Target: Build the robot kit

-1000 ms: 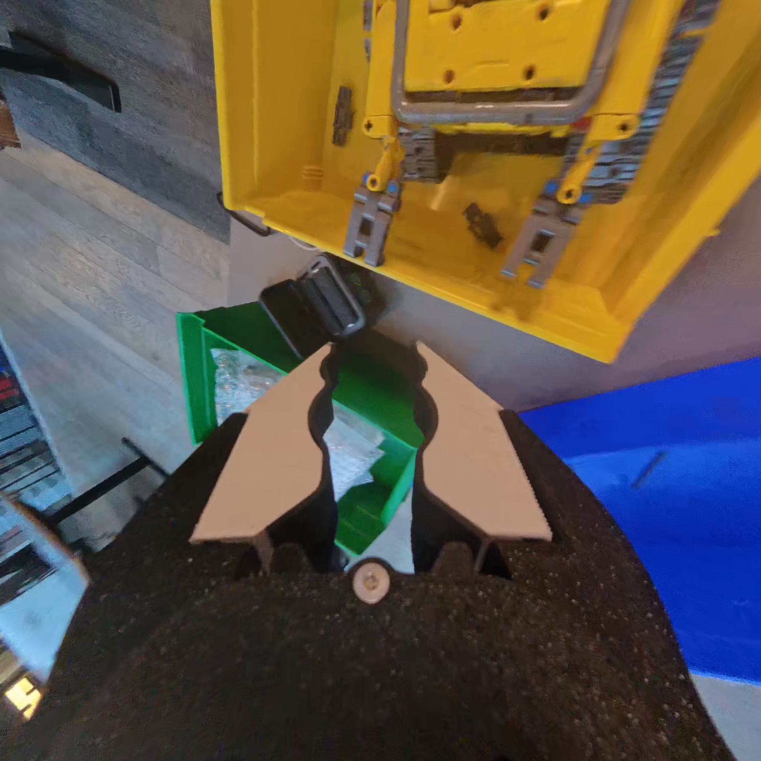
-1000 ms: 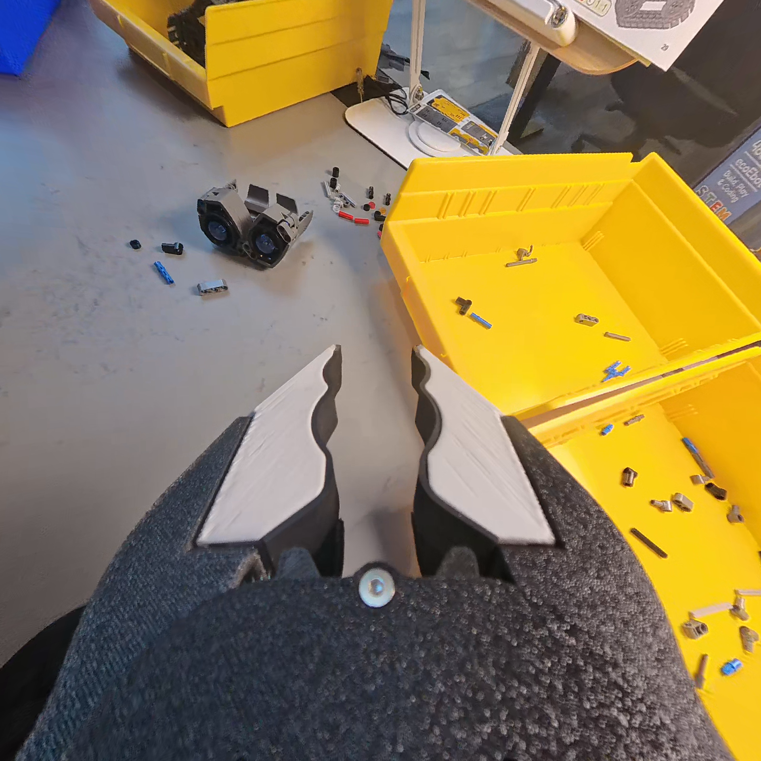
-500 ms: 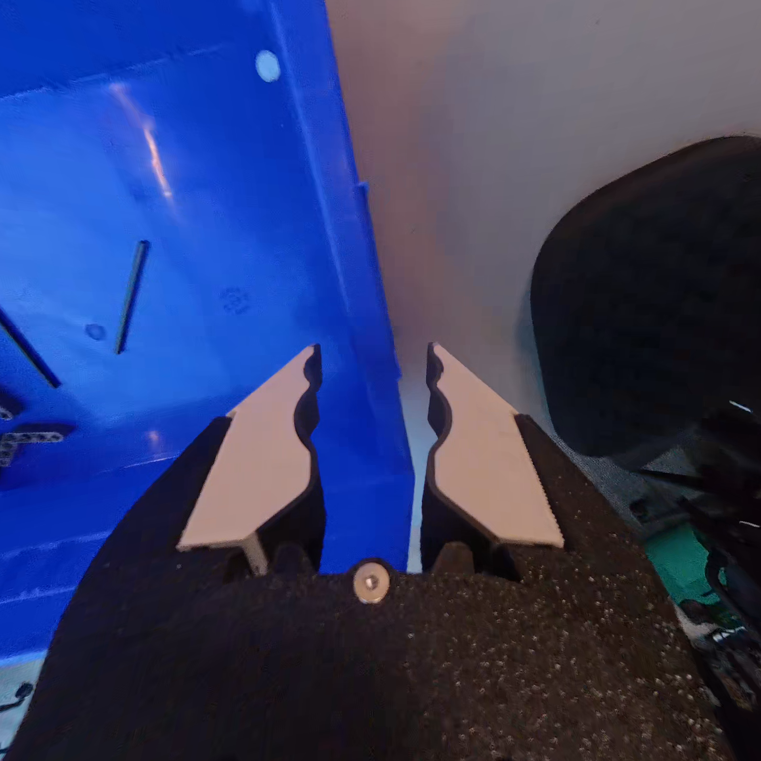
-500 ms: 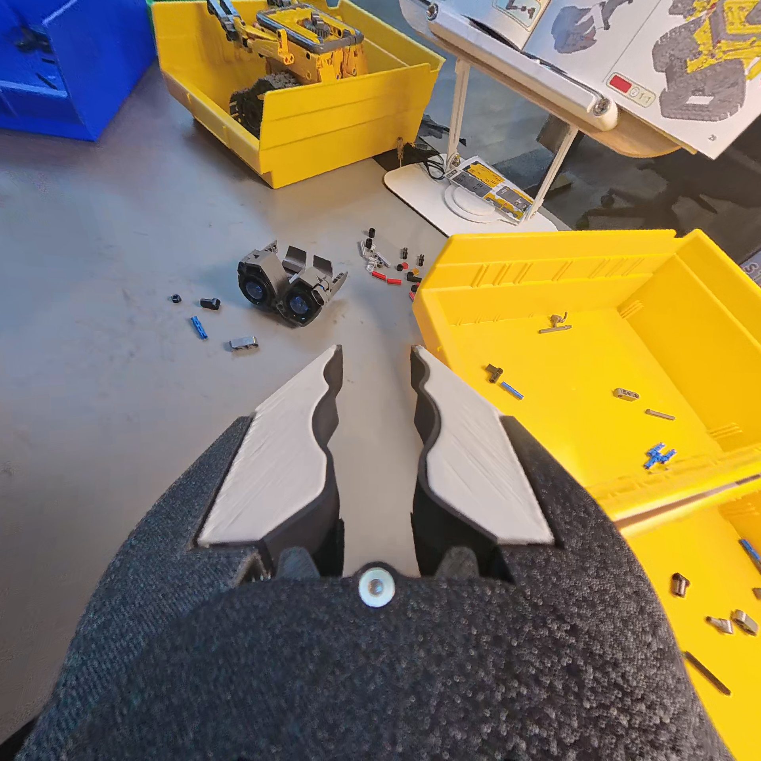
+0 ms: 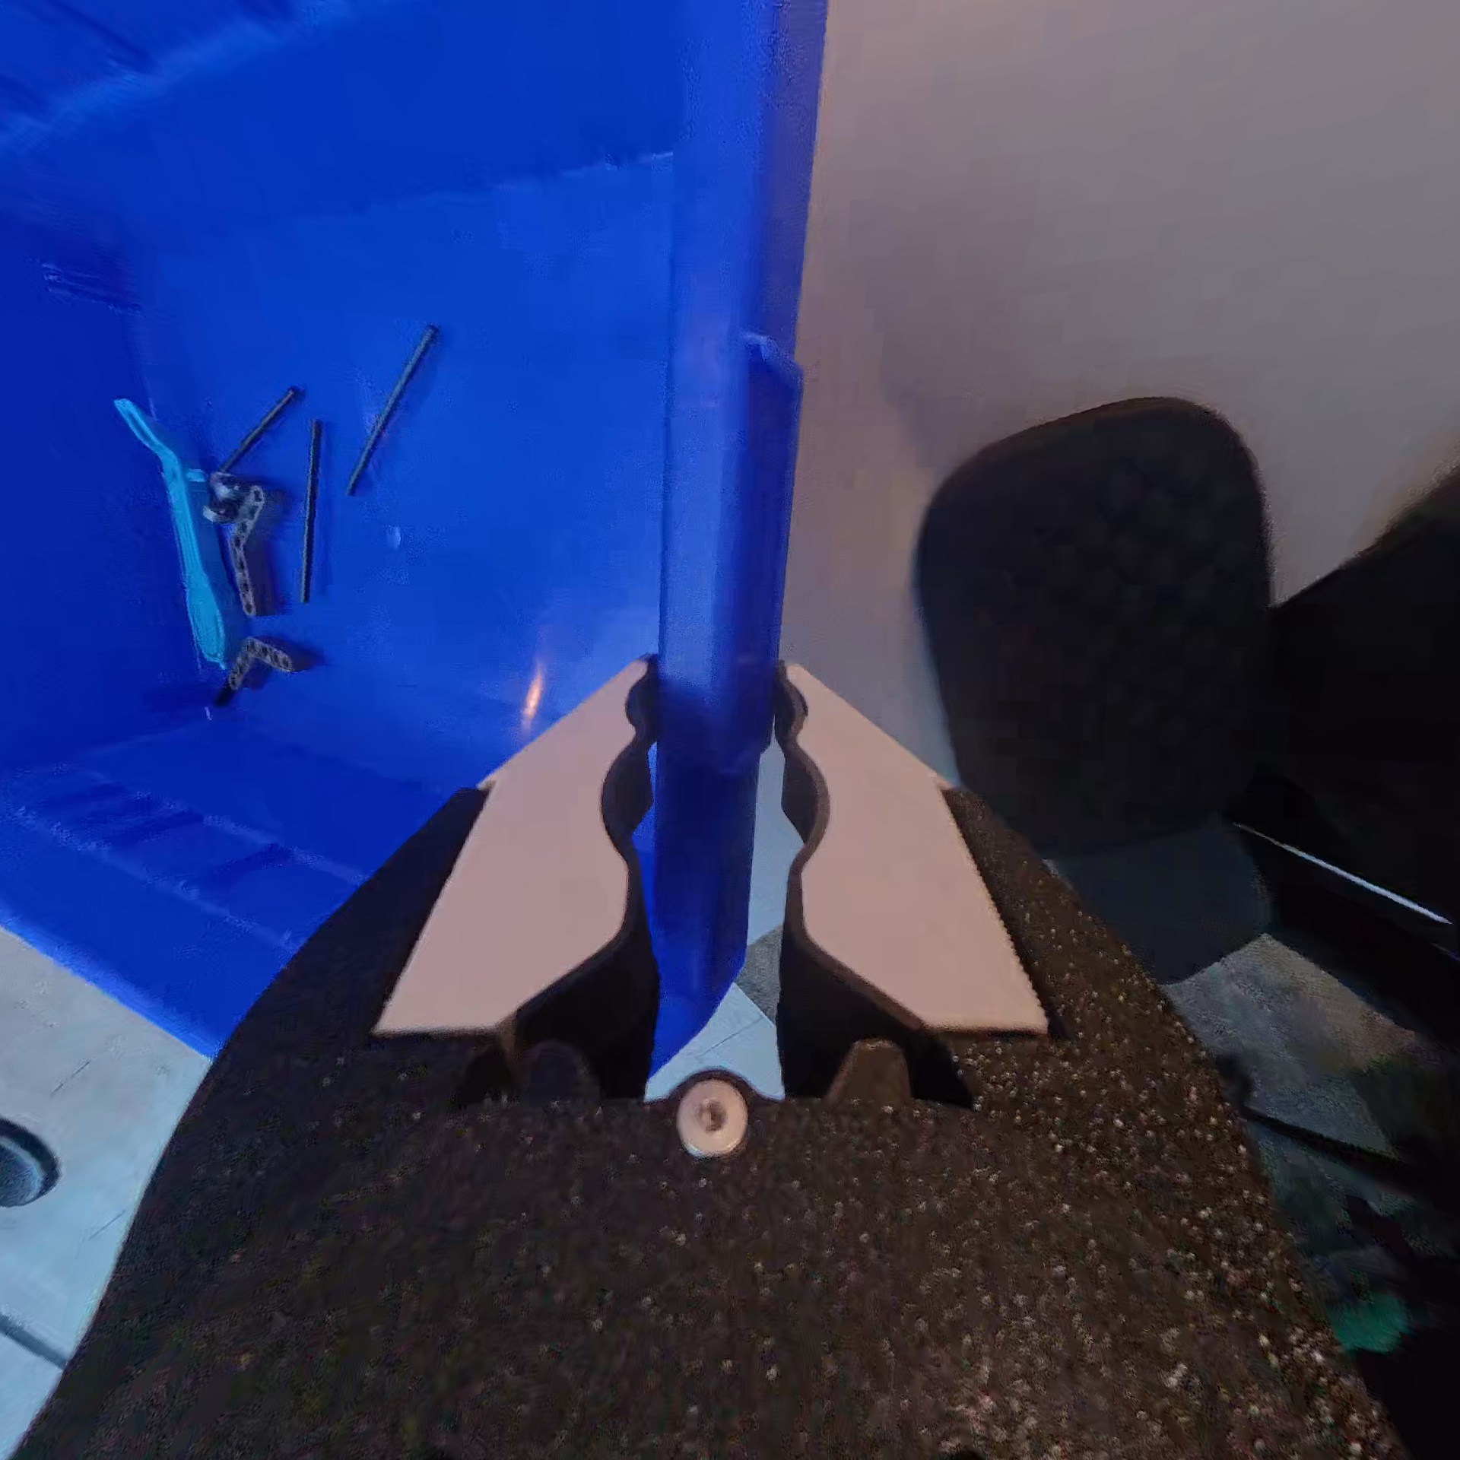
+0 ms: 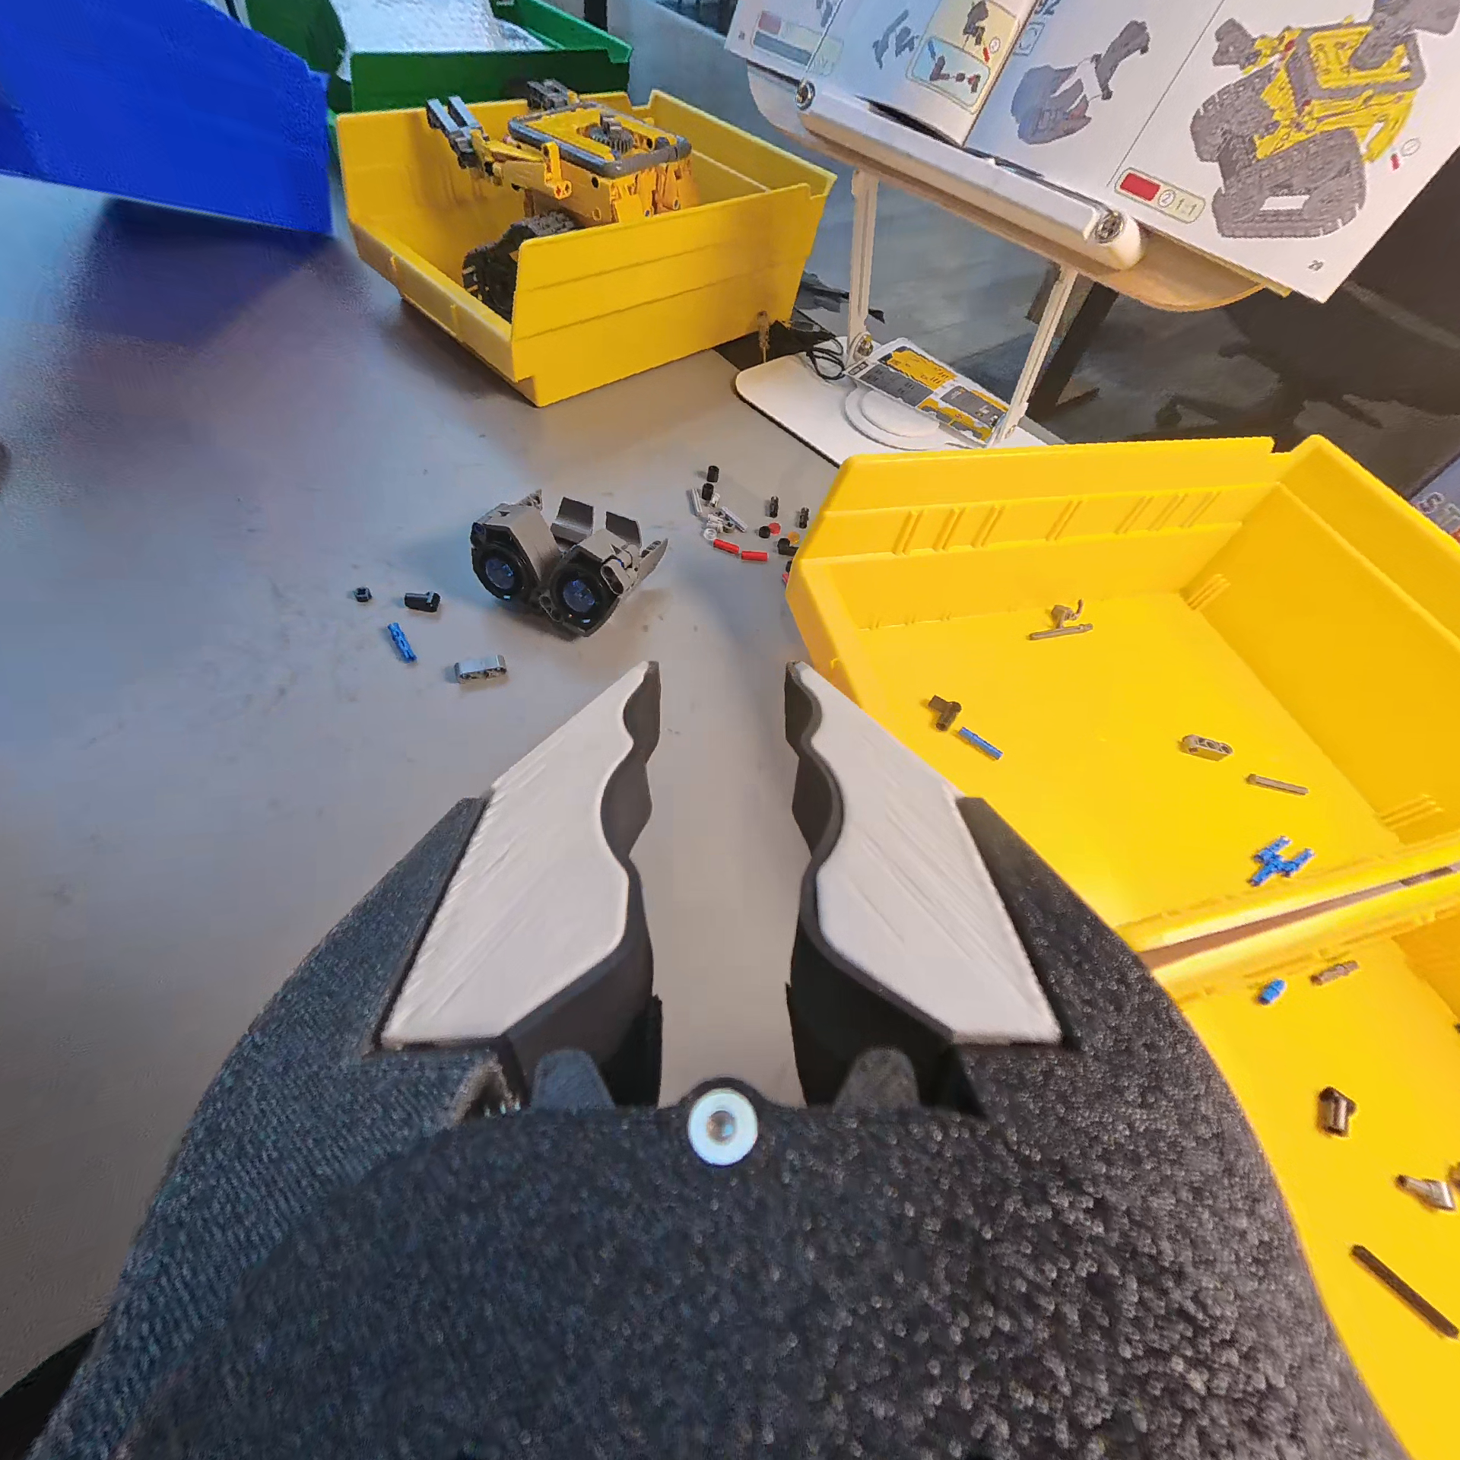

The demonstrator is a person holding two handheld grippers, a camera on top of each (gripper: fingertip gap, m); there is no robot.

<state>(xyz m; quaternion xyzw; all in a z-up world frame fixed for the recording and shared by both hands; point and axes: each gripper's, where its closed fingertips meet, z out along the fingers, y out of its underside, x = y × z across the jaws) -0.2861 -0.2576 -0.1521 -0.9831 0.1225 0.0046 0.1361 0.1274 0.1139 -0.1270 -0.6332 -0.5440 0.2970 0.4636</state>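
**Left fingers grip the blue bin's wall; right fingers hang apart over the surface**

The blue bin (image 5: 474, 395) stands tilted, its side wall running up between the two fingers of the left gripper (image 5: 715, 679). Both fingertips press against that wall from either side, so the left gripper is clamped on the bin. Inside the bin lie a light-blue curved piece (image 5: 193, 537), a few thin black rods (image 5: 391, 411) and two grey perforated beams (image 5: 253, 660). To the right of the wall, a black rounded chair back (image 5: 1098, 624) shows against a pale background, somewhat blurred.

In the right wrist view the same blue bin (image 6: 166, 118) appears at the upper left, raised off the grey surface (image 6: 197, 790). The right gripper (image 6: 720, 679) hovers above that surface with its fingers a moderate gap apart and nothing between them. Ahead of it sits a small grey assembly (image 6: 561, 569) with two round blue-centred parts, with loose small pieces (image 6: 427, 632) to its left and a scatter of red, black and grey bits (image 6: 743, 521) to its right. Just beside the right finger is an open yellow bin (image 6: 1106, 711) holding a few small parts. Farther back, another yellow bin (image 6: 632, 300) holds a yellow tracked vehicle model (image 6: 569, 166), with a green bin (image 6: 474, 55) behind it. An open instruction booklet (image 6: 1185, 103) rests on a white stand (image 6: 869, 403).
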